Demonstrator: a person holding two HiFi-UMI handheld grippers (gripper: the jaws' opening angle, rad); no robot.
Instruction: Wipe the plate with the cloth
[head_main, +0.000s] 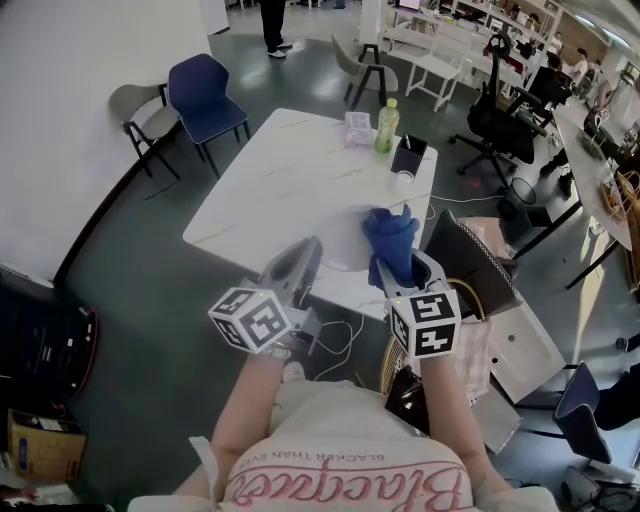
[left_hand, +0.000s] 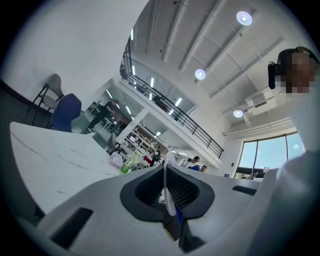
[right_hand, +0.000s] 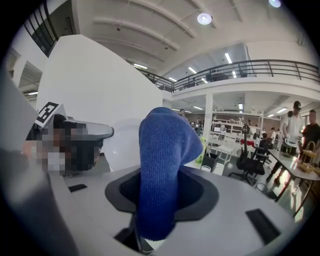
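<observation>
My left gripper (head_main: 304, 258) is shut on the rim of a white plate (head_main: 346, 247) and holds it over the near edge of the white table (head_main: 270, 180). In the left gripper view the plate (left_hand: 166, 192) shows edge-on as a thin white line between the jaws of the left gripper (left_hand: 168, 186). My right gripper (head_main: 402, 276) is shut on a blue cloth (head_main: 391, 240), which stands up beside the plate's right side. In the right gripper view the cloth (right_hand: 161, 165) rises from the right gripper (right_hand: 159, 202), with the plate (right_hand: 117, 115) broad and white just behind it to the left.
At the table's far right end stand a green bottle (head_main: 386, 125), a black box (head_main: 408, 155), a small packet (head_main: 358, 128) and a white cup (head_main: 402, 181). A blue chair (head_main: 205, 98) and a grey chair (head_main: 138, 108) are at the far left. Office furniture crowds the right.
</observation>
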